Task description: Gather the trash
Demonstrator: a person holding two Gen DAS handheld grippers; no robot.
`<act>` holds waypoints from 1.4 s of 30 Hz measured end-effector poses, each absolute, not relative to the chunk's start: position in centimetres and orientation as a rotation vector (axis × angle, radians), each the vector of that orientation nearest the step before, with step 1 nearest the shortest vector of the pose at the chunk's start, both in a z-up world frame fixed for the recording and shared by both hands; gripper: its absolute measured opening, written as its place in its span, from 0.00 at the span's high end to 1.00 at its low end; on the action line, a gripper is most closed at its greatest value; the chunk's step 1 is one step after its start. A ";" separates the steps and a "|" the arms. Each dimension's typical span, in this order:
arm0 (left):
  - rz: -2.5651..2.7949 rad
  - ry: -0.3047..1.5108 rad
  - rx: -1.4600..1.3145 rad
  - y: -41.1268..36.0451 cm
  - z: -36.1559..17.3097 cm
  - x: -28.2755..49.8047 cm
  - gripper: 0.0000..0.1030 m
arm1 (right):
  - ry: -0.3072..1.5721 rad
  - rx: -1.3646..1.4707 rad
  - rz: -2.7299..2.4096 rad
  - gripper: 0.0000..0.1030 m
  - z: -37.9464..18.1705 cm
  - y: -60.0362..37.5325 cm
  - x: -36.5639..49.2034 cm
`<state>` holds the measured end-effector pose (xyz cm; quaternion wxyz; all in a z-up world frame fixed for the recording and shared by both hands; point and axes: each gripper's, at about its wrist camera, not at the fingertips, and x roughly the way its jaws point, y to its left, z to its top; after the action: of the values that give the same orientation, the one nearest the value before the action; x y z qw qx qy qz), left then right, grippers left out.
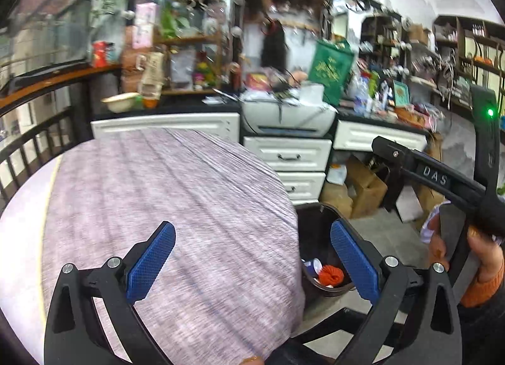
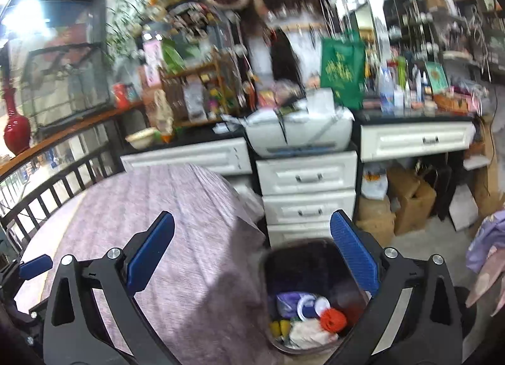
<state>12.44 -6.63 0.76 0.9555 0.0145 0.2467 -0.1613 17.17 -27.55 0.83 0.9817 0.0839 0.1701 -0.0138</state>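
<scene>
Blue-padded left gripper [image 1: 252,257] fingers wide apart, nothing between them, over purple tablecloth [image 1: 176,201]. Right gripper [image 2: 252,257] also spread, empty. Dark trash bin [image 2: 296,251] sits below right fingertip, beside table edge; orange crumpled trash [image 2: 333,319], wrappers inside. Frames blurred.

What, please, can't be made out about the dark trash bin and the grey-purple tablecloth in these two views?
- Dark trash bin, left wrist view: the blue right finger pad and the table edge cover most of its contents.
- Bin bottom, right wrist view: buried under the orange crumpled wad and wrappers; blurred.
- Grey-purple tablecloth: near edge hidden behind gripper frames, both views.
</scene>
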 end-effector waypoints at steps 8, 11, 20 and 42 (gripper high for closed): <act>-0.229 0.402 -0.031 -2.5 1.4 7.5 0.05 | 0.253 0.108 0.069 0.05 1.6 -23.2 11.5; -0.230 0.405 -0.070 -1.7 1.5 6.3 0.05 | 0.268 0.097 0.099 0.05 1.4 -22.4 9.9; -0.122 0.325 -0.105 -1.2 1.6 2.3 0.05 | 0.224 0.002 0.122 0.05 0.9 -21.2 4.3; -0.088 0.246 -0.081 -1.3 1.3 -0.7 0.05 | 0.160 0.020 0.119 0.05 0.0 -22.8 1.2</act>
<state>-0.72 -1.29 1.30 0.9906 -0.0406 0.1227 -0.0438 1.21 -22.85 0.01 0.9950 0.0100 0.0797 0.0593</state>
